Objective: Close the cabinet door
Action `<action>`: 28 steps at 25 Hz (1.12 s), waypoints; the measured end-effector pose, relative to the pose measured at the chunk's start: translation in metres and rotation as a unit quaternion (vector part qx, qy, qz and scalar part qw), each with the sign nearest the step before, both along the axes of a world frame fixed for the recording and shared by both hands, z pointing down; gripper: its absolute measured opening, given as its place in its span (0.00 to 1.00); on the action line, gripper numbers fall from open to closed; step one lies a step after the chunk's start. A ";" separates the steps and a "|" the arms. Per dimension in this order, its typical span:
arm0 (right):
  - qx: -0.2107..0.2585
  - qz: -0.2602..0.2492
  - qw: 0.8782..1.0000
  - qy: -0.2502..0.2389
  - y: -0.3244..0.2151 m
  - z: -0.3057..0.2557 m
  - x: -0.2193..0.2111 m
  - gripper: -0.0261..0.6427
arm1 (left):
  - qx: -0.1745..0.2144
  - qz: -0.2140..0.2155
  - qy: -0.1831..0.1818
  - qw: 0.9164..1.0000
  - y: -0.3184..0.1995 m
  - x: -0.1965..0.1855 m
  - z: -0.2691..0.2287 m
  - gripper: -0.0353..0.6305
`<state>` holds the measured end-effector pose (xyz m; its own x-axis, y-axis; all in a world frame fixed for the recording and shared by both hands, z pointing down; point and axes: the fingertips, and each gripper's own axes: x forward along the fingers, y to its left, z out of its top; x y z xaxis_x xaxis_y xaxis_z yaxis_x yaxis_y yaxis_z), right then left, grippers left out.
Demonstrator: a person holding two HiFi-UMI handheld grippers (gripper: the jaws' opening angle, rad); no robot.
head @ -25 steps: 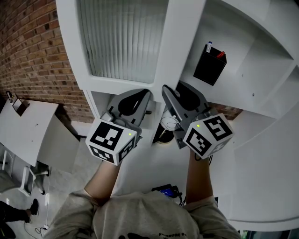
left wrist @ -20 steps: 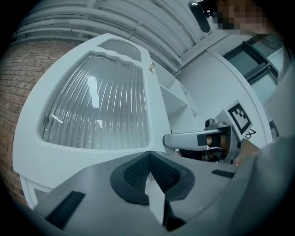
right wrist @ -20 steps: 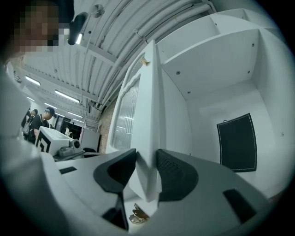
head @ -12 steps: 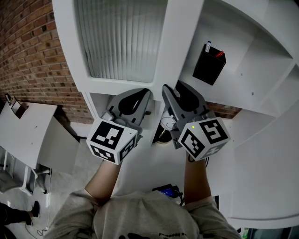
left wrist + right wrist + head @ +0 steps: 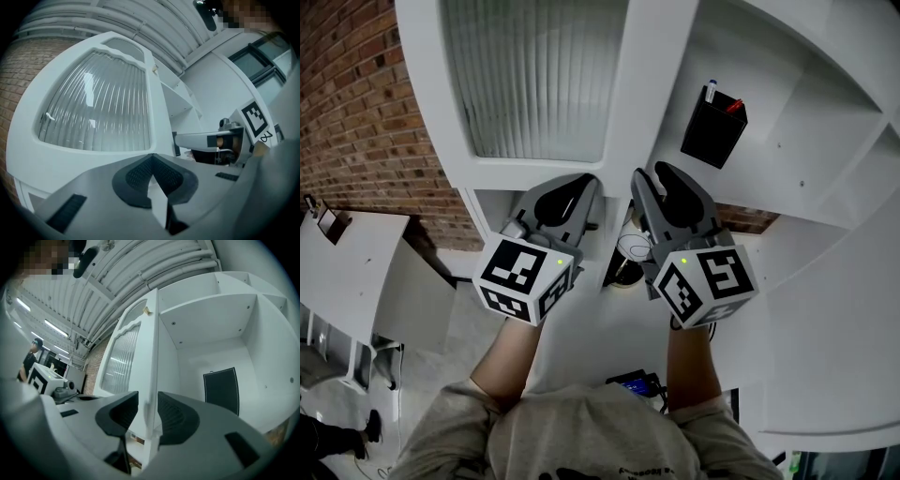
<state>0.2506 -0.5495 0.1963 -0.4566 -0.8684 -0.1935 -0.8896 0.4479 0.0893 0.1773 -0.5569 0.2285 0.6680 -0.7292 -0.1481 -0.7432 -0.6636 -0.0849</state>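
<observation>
The white cabinet door with a ribbed glass panel (image 5: 643, 103) stands open, its free edge turned towards the person. In the right gripper view this edge (image 5: 151, 352) runs up the middle, with the ribbed glass (image 5: 118, 359) to its left and the white open cabinet (image 5: 211, 324) to its right.

The right tongs (image 5: 650, 174) are released, and the door's edge passes between their dark pads (image 5: 176, 420). The right-hand pad lies against the edge or just beside it. The left-hand one stands clear of it.

The left tongs (image 5: 584, 181) are clenched: their textured pads (image 5: 137, 174) meet at the tips with nothing between them. They sit just beside the door's lower frame, below the glass (image 5: 96, 112), and near the right tongs, whose marker cube (image 5: 256, 120) shows at the right of the left gripper view.

Inside the cabinet, a black rectangular pen holder (image 5: 713, 133) stands on a shelf against the back wall, well apart from both tongs. A blue-capped pen (image 5: 712, 91) and a red one (image 5: 733, 107) stick out of it. A red brick wall (image 5: 356, 122) lies to the left of the door.
</observation>
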 end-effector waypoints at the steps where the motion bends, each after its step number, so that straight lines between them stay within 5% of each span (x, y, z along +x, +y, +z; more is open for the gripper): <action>1: 0.000 0.001 1.000 0.000 0.001 0.000 0.000 0.25 | 0.000 0.000 0.000 1.000 -0.001 0.000 0.000 0.06; 28: 0.009 0.026 1.000 -0.014 0.063 -0.004 -0.020 0.17 | 0.005 0.002 -0.001 1.000 0.019 -0.011 -0.006 0.06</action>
